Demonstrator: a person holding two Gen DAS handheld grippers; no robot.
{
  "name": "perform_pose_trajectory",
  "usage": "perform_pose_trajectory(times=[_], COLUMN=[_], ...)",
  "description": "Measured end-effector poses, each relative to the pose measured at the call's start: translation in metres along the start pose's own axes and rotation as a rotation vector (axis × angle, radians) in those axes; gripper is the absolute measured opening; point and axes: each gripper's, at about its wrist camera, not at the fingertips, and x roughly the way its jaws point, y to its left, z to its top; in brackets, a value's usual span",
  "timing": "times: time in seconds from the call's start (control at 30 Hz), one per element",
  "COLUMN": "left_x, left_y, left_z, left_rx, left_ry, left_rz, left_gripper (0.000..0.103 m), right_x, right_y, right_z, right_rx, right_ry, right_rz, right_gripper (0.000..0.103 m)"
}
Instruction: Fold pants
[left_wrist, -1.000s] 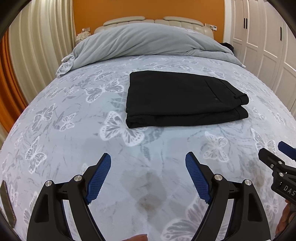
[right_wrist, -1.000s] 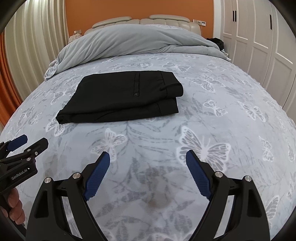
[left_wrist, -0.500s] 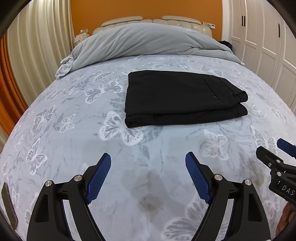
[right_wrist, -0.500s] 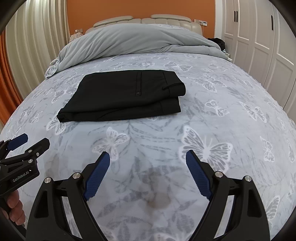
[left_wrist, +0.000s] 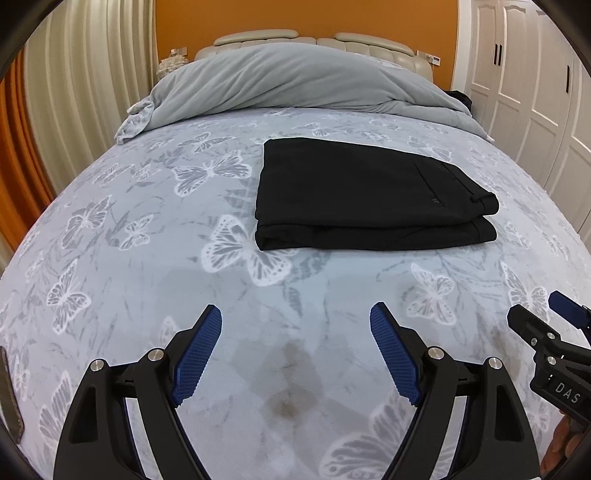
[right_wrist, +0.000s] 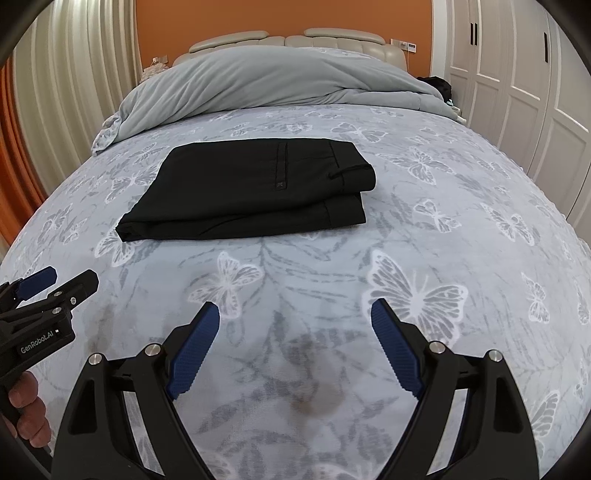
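Note:
Black pants (left_wrist: 369, 192) lie folded into a flat rectangle on the butterfly-print bedspread (left_wrist: 147, 258), waistband end to the right. In the right wrist view the same pants (right_wrist: 251, 188) sit up and left of centre. My left gripper (left_wrist: 295, 317) hovers open over bare bedspread, well short of the pants, nothing between its blue pads (left_wrist: 197, 354). My right gripper (right_wrist: 293, 314) is open too, equally empty and short of the pants. Each gripper shows at the edge of the other's view: the right gripper (left_wrist: 535, 325), the left gripper (right_wrist: 59, 284), held by a hand (right_wrist: 26, 406).
A rumpled grey duvet (left_wrist: 295, 81) lies across the head of the bed against a beige headboard (left_wrist: 314, 38). White wardrobe doors (left_wrist: 535, 92) stand on the right, pale curtains (left_wrist: 74, 92) on the left. A brownish stain (left_wrist: 288, 402) marks the bedspread near me.

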Motion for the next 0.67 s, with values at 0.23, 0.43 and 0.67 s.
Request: perform_pose_trajectory(times=[0.23,0.43,0.67], left_x=[-0.002,-0.002,-0.004], left_y=[-0.005,-0.008,-0.013], left_z=[0.0,-0.001,-0.002], left_rx=[0.026,0.039,0.076], left_ry=[-0.015,-0.021,-0.038], left_rz=[0.002,0.012,0.028], left_gripper=[0.08,0.08,0.079], right_x=[0.0,0.0,0.0], right_y=[0.001,0.001,0.0], right_z=[0.0,-0.001,-0.001], right_rx=[0.001,-0.001,-0.003], right_ry=[0.0,0.0,0.001], right_rz=[0.0,0.0,0.002], right_gripper=[0.082,0.082,0.082])
